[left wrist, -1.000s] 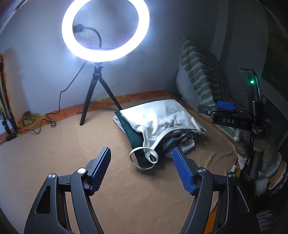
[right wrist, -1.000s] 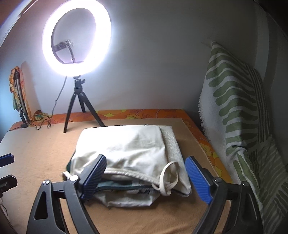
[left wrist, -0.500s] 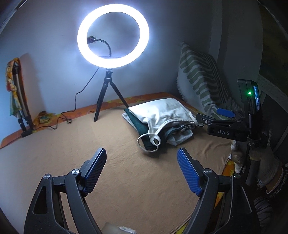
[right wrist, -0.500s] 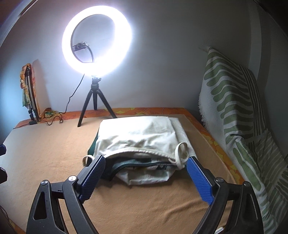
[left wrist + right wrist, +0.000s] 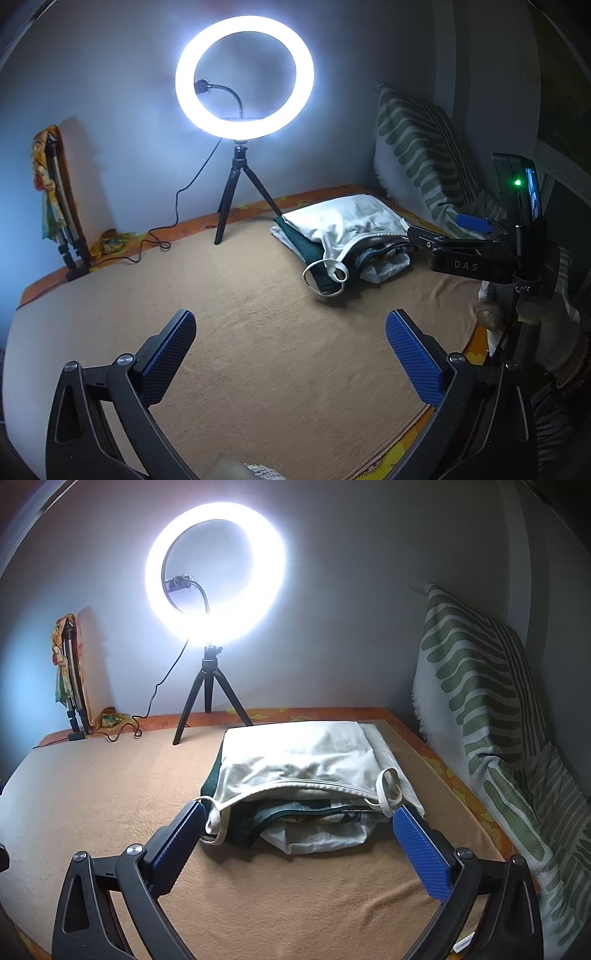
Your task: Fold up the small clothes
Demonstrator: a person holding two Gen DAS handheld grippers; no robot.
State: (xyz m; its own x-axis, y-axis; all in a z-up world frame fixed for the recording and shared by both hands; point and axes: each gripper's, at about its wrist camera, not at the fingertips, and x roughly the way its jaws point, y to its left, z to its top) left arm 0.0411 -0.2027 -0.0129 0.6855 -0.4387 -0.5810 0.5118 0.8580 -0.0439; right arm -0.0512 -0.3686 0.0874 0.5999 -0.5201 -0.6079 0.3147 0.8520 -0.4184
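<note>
Both grippers are spread wide with nothing in them. The left gripper (image 5: 290,356) hangs over the bare tan blanket (image 5: 236,332), well short of the clothes pile (image 5: 341,230) near the ring light (image 5: 244,77). The right gripper (image 5: 297,843) sits just in front of the pile, white top (image 5: 299,762) uppermost.

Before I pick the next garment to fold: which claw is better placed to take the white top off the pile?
Right claw: open, its blue pads flanking the white top. The left claw hovers over bare blanket.
</note>
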